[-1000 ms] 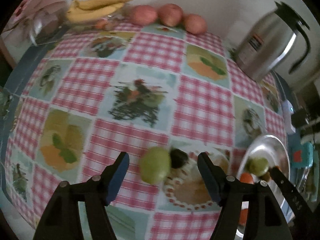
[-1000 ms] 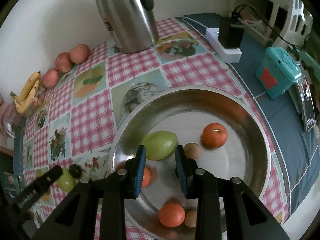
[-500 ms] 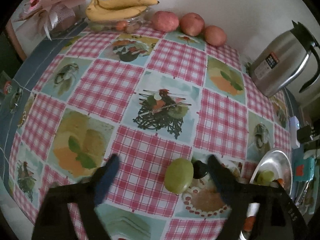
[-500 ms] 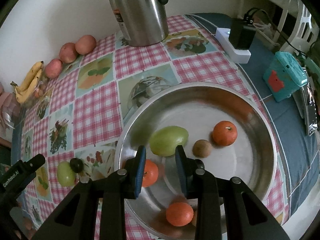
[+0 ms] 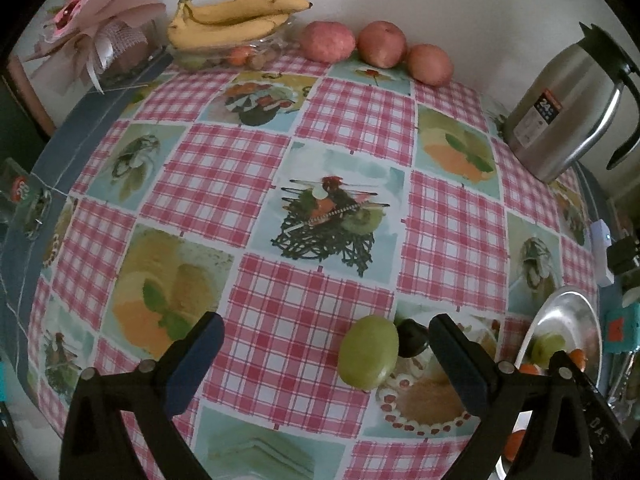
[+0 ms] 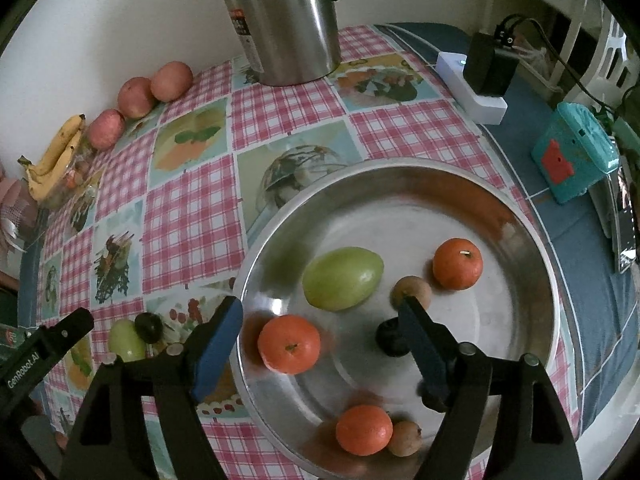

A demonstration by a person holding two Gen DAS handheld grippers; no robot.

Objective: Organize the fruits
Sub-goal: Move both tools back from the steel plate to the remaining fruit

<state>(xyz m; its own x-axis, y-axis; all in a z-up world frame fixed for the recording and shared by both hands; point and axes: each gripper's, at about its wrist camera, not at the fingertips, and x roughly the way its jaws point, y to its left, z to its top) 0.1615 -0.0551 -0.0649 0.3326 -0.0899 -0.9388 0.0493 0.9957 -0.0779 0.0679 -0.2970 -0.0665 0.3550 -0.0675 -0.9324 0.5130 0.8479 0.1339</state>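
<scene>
A green fruit (image 5: 368, 352) and a small dark plum (image 5: 412, 338) lie on the checked tablecloth, touching each other. My left gripper (image 5: 324, 344) stands wide open above them, and neither finger touches them. The steel bowl (image 6: 400, 164) holds a green mango (image 6: 342, 278), three oranges, two brown fruits and a small dark fruit (image 6: 390, 338). My right gripper (image 6: 320, 320) hangs over the bowl with its jaws opening. One orange (image 6: 289, 344) lies between the fingers, untouched. The dark fruit sits by the right finger.
A steel kettle (image 6: 284, 20) stands at the back by the wall. Bananas (image 5: 232, 20) and three red apples (image 5: 378, 44) line the far edge. A power strip (image 6: 472, 80) and a teal box (image 6: 572, 160) lie right of the bowl. A pink bouquet (image 5: 100, 32) sits far left.
Both grippers' jaws have spread from narrower to wide. A small dark fruit has come into sight in the bowl by the right finger. The green fruit and plum stay on the cloth.
</scene>
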